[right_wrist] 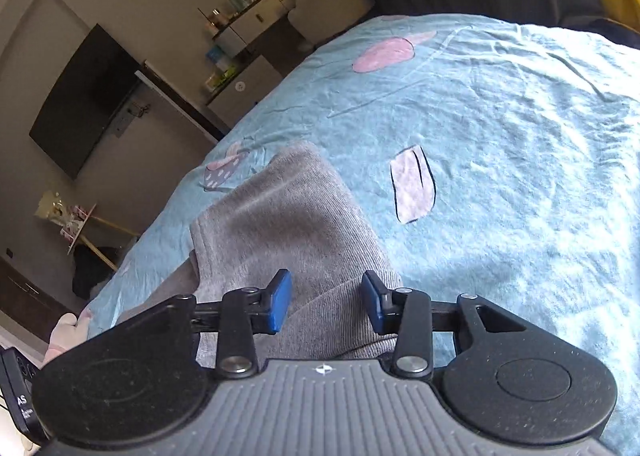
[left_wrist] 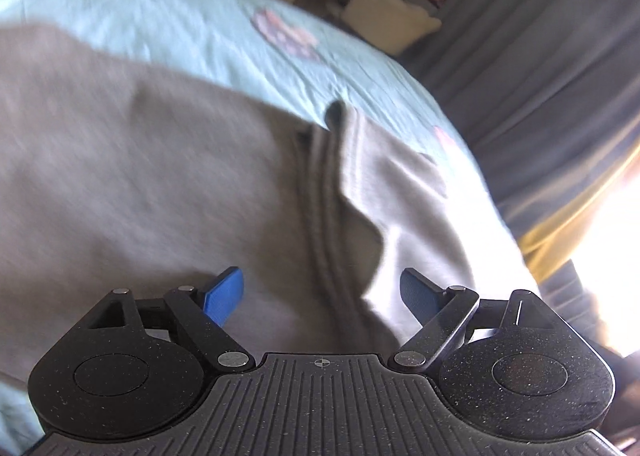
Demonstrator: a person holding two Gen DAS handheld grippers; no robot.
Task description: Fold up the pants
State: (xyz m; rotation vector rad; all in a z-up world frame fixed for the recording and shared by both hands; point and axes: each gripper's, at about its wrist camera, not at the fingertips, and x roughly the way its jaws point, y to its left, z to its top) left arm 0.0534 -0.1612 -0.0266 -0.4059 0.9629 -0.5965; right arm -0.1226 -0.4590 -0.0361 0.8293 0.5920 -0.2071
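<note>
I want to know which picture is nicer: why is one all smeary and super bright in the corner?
Left wrist view: the grey pants and blue bedsheet are smeared by motion blur, and sunlight blows out the right edge to white. Right wrist view: sharp and evenly lit; the fisheye lens bends the bedsheet edges.

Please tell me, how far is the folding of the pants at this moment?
Some folding looks done: in the right wrist view one gray layer of the pants lies over another on the bed sheet. Nothing is gripped: the left gripper and right gripper are both open above the fabric. The left view is blurred but shows a wide, rumpled spread, so further folds and smoothing probably remain.
</note>
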